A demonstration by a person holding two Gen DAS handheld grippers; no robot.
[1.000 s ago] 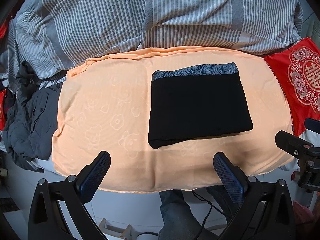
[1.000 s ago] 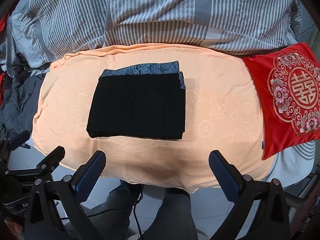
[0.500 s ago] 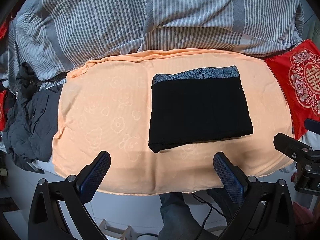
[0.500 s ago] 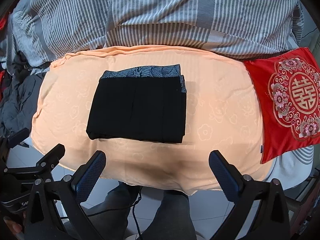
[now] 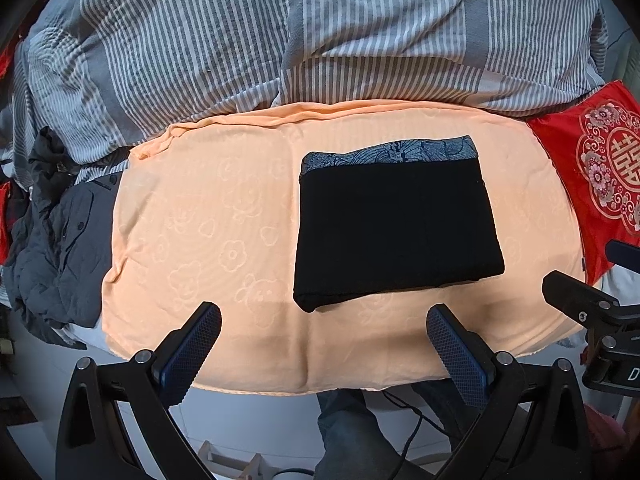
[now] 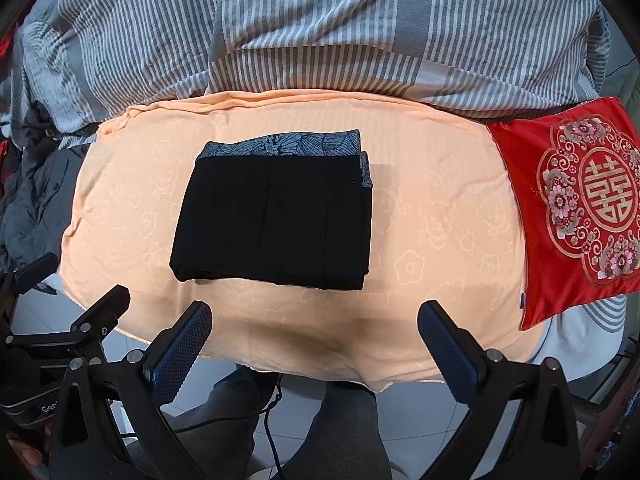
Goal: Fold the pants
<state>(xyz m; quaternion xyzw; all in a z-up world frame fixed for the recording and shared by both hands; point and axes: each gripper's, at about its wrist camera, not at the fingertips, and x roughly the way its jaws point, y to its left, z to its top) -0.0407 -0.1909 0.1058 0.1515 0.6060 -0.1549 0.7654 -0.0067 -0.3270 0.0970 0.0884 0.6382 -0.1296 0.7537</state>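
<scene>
While both grippers hang back empty, the pants [image 5: 396, 232] lie folded into a black rectangle on the orange cloth [image 5: 208, 216].

Their patterned waistband [image 6: 280, 145] faces the striped duvet [image 6: 320, 32]; a red cushion [image 6: 576, 216] lies to the right. The left gripper [image 5: 322, 344] and right gripper [image 6: 314, 340] are spread wide, near the cloth's front edge, well clear of the pants.

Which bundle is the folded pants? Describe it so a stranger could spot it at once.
Find the peach blanket spread in front of the striped grey duvet. The pants lie on it as a flat black rectangle. Unlike the crumpled dark clothes at the left edge and the red cushion on the right, they are neatly squared, with a blue-grey patterned band along the far edge.
</scene>
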